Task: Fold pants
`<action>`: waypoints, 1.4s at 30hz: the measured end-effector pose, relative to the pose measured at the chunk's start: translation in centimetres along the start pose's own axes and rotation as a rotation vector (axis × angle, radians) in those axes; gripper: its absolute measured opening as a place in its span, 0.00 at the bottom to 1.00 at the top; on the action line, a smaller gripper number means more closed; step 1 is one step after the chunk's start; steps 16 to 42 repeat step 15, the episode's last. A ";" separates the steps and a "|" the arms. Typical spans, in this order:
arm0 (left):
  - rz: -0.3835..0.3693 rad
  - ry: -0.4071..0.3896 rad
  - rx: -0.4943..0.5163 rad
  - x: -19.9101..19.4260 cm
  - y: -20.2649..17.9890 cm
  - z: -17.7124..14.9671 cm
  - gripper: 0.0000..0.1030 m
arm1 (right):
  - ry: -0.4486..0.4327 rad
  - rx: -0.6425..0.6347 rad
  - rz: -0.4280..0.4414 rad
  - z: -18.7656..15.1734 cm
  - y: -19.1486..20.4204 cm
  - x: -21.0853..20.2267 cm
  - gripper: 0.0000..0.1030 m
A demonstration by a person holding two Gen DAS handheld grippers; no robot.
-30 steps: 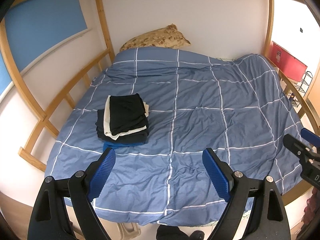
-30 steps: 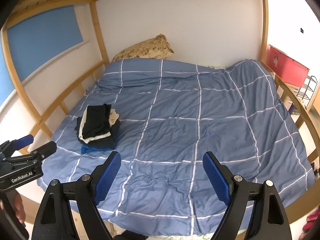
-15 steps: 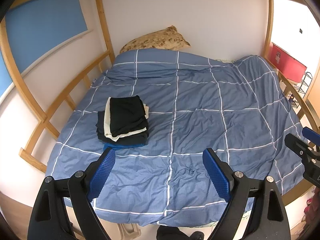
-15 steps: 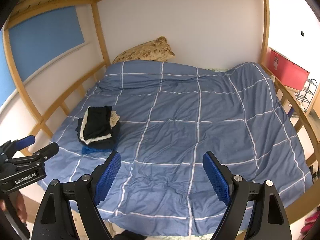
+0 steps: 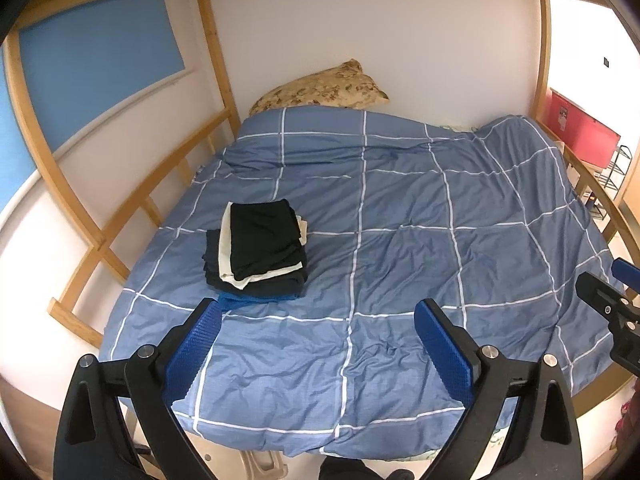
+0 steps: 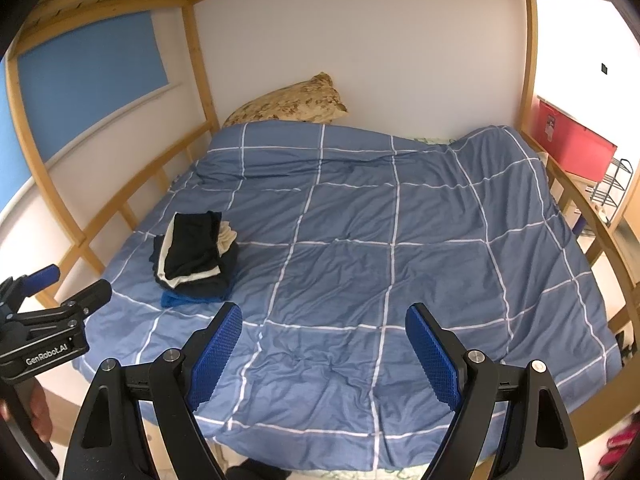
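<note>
Both wrist views are drifting back and slightly up versus a second ago, so more of the bed's near edge is showing; nothing on the bed is shifting. Left gripper (image 5: 318, 344) is hovering over the near edge of the bed (image 5: 400, 240), fingers (image 5: 194, 350) standing wide apart, gripping nothing. Right gripper (image 6: 324, 350) is doing likewise, fingers (image 6: 432, 360) spread wide, nothing between them. Each gripper is showing at the side of the other's view: right one at the right rim of the left view, left one at the left rim of the right view, with a bit of the person's hand (image 6: 40, 416) under it.

Folded pants (image 5: 264, 240) are sitting on top of a stack of folded clothes (image 5: 256, 286) on the left part of the blue checked duvet (image 6: 380, 260), well apart from both grippers. Black piece is lying on top, cream under it, dark ones below, blue at the bottom. Patterned pillow (image 5: 320, 90) is leaning at the head against the wall. Red box (image 6: 572, 146) is sitting beyond the right rail; contents not visible.
</note>
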State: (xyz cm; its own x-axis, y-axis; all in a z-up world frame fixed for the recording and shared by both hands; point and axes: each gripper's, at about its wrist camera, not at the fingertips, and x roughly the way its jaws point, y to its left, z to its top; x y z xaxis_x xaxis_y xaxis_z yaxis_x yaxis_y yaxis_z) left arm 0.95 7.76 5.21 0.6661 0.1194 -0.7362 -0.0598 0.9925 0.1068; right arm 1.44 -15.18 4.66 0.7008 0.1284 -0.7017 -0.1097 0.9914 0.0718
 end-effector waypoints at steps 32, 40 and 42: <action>-0.027 0.014 -0.027 -0.2 0.5 -1.0 0.95 | 0.004 -0.007 0.009 -0.3 -0.3 -0.4 0.82; -0.027 0.014 -0.027 -0.2 0.5 -1.0 0.95 | 0.004 -0.007 0.009 -0.3 -0.3 -0.4 0.82; -0.027 0.014 -0.027 -0.2 0.5 -1.0 0.95 | 0.004 -0.007 0.009 -0.3 -0.3 -0.4 0.82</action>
